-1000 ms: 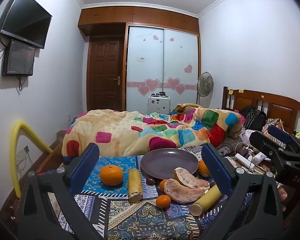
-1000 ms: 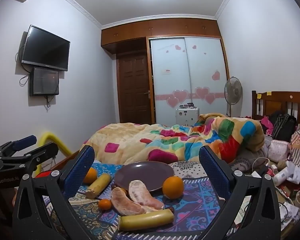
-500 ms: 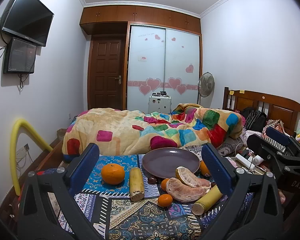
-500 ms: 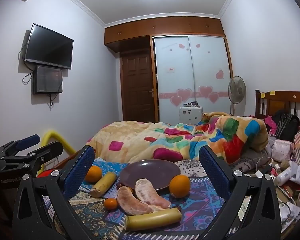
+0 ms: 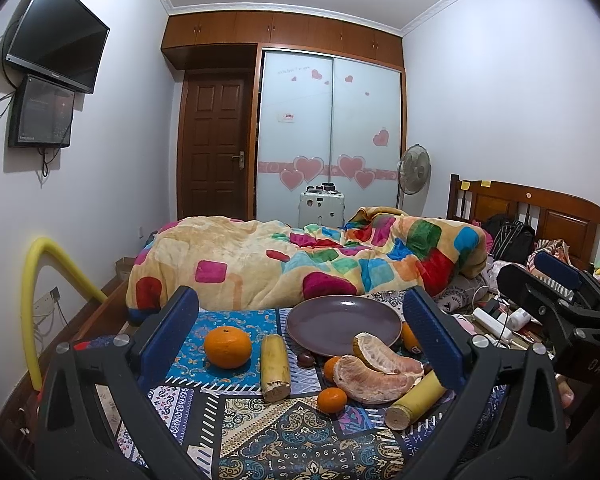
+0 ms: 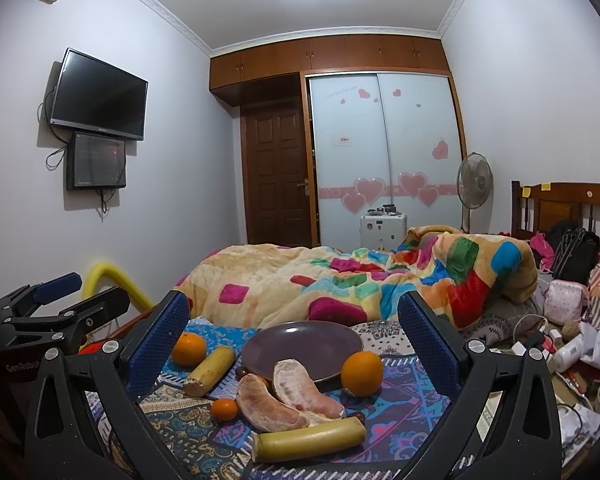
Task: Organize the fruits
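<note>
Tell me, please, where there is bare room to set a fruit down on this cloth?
The purple plate holds nothing. Bare cloth lies nearer the camera than the small tangerine. It is crowded between the pomelo segments, both banana pieces and the plate's near rim.

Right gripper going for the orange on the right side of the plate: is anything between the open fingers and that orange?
Nothing visible blocks it. The right gripper is open and empty, and the orange sits just right of centre with bare cloth in front. The banana piece and pomelo segments lie nearer but to its left. The plate beside it is empty.
</note>
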`<state>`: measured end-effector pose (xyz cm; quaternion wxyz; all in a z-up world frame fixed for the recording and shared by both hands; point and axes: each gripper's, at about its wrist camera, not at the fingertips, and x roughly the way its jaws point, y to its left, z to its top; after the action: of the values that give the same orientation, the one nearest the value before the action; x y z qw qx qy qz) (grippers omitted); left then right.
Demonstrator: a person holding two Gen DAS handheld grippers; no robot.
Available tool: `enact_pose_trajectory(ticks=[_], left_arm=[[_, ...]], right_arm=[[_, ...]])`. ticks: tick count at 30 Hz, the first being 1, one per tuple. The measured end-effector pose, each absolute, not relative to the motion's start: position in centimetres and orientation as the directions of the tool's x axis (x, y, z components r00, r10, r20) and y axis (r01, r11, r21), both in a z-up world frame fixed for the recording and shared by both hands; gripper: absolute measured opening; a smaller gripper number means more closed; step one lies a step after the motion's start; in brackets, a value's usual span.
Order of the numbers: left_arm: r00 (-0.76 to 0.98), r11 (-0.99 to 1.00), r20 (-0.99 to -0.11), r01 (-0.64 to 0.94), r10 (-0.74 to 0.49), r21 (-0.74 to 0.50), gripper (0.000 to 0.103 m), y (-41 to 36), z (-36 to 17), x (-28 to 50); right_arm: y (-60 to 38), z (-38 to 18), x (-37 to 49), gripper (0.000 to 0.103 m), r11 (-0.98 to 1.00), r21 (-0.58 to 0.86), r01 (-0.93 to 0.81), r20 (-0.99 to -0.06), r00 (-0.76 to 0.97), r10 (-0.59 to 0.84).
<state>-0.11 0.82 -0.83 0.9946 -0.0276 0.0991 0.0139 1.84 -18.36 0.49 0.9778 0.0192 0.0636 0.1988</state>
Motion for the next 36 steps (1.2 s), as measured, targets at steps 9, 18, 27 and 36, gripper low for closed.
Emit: enact_pose_trajectory(ticks=[9, 18, 27, 36], left_arm=[[0.980, 0.998, -0.199, -0.034, 0.024, -0.050, 0.103, 0.81, -0.90, -0.07], [0.980, 0.998, -0.197, -0.035, 0.026, -0.046, 0.103, 0.78, -0.85, -0.07], [0.980, 0.998, -0.196, -0.039, 0.030, -0.042, 0.103, 0.72, -0.90, -0.14], [0.980, 0.998, -0.196, -0.039, 0.030, -0.041, 0.103, 0.71, -0.88, -0.14]], right_arm=[[-18.34, 0.69, 1.76, 0.103, 0.921, 0.062, -0.385, -0.114, 0.914, 0.390], [-18.28, 0.99, 1.75, 0.103, 0.921, 0.060, -0.385, -0.109, 0.915, 0.389], [-18.38, 1.09, 1.52, 0.103, 0.920, 0.064, -0.388, -0.101, 0.914, 0.392], [-18.46, 1.00, 1.53, 0.103, 0.919, 0.064, -0.389, -0.102, 0.914, 0.394]])
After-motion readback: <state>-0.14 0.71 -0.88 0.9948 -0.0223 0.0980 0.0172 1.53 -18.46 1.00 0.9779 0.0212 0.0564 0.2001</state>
